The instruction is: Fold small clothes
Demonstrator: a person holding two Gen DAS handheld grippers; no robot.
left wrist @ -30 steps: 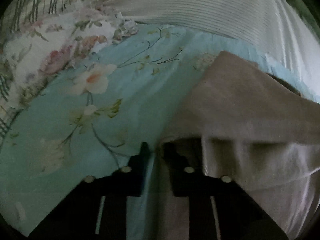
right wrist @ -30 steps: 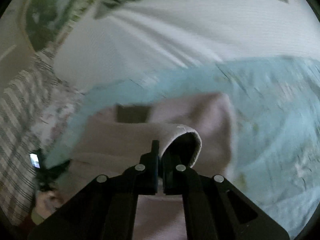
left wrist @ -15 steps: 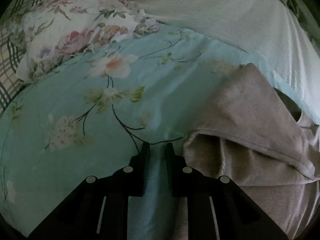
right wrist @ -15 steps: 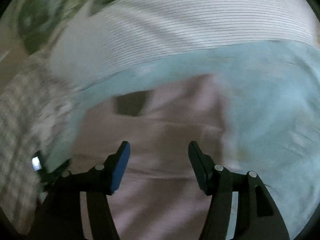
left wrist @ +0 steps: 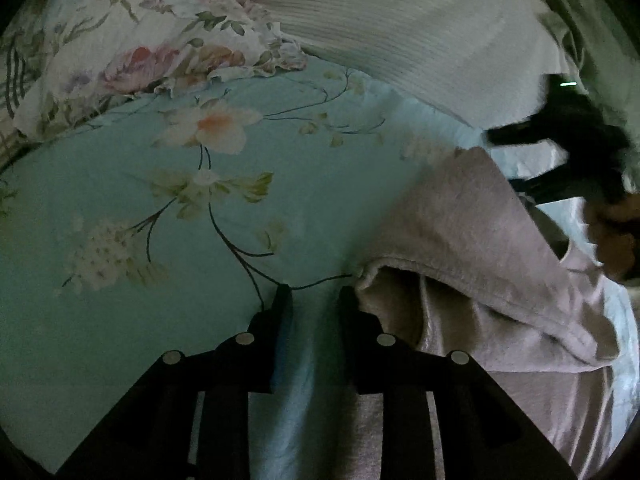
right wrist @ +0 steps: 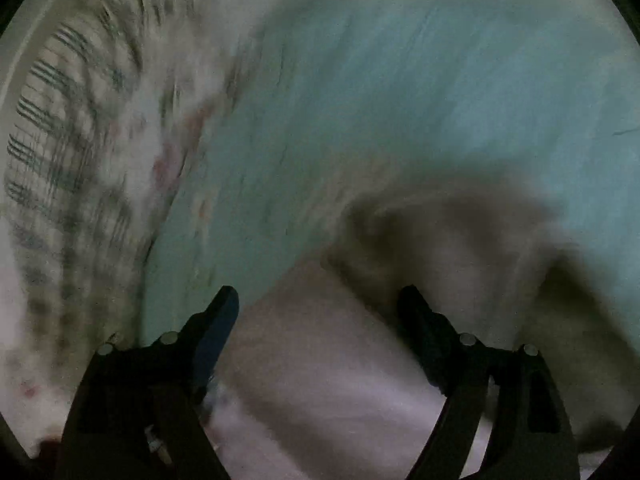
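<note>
A small pale pink garment (left wrist: 472, 232) lies folded over on a light blue floral bedsheet (left wrist: 160, 264). My left gripper (left wrist: 312, 296) is slightly open and empty, its fingertips just left of the garment's folded edge. My right gripper (right wrist: 316, 300) is wide open and empty above the garment (right wrist: 320, 360); that view is blurred by motion. The right gripper also shows in the left wrist view (left wrist: 560, 148) as a dark blurred shape beyond the garment's far edge.
A floral pillow (left wrist: 132, 52) lies at the back left, with plaid fabric (right wrist: 52, 128) behind it. A white ribbed blanket (left wrist: 420, 32) lies across the back of the bed.
Both grippers let go of the garment, which now lies folded over on the sheet. The right gripper opened wide and swung away fast. The left gripper opened slightly and drew left.
</note>
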